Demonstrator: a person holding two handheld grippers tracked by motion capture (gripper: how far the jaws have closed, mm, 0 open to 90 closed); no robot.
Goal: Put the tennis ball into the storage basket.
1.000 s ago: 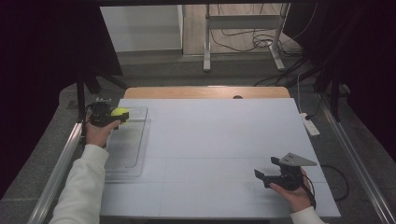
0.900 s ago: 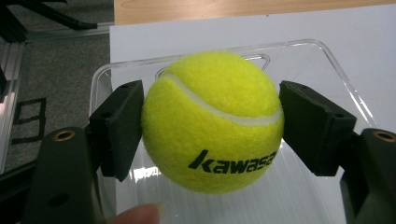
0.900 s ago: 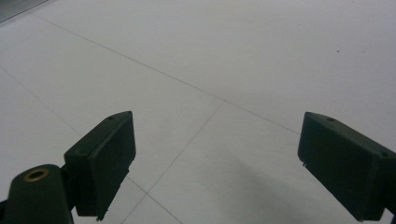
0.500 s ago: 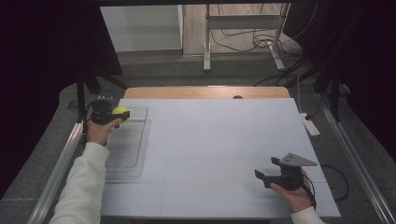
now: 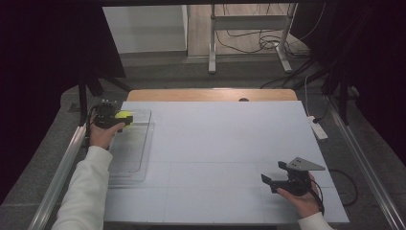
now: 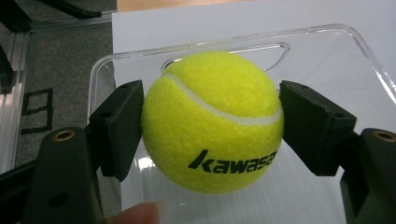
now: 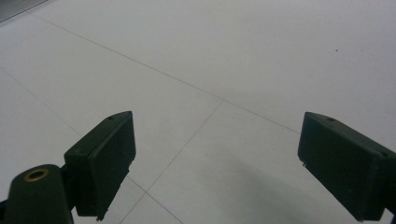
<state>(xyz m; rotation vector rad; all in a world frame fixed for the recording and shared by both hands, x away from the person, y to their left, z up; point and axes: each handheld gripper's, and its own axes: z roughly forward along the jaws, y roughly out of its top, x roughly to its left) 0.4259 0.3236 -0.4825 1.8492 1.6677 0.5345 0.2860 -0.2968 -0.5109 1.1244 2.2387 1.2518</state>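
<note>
Our left gripper [image 6: 212, 123] jaws pinching the tennis ball [image 6: 212, 122] above the clear tray [image 6: 359, 56]; our right gripper [image 7: 217, 163] jaws spread.

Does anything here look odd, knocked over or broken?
Nothing stands out. The left gripper is shut on a yellow tennis ball, held above a clear tray that lies flat at the table's left edge. The right gripper is open over bare table. No spill or damage shows.
</note>
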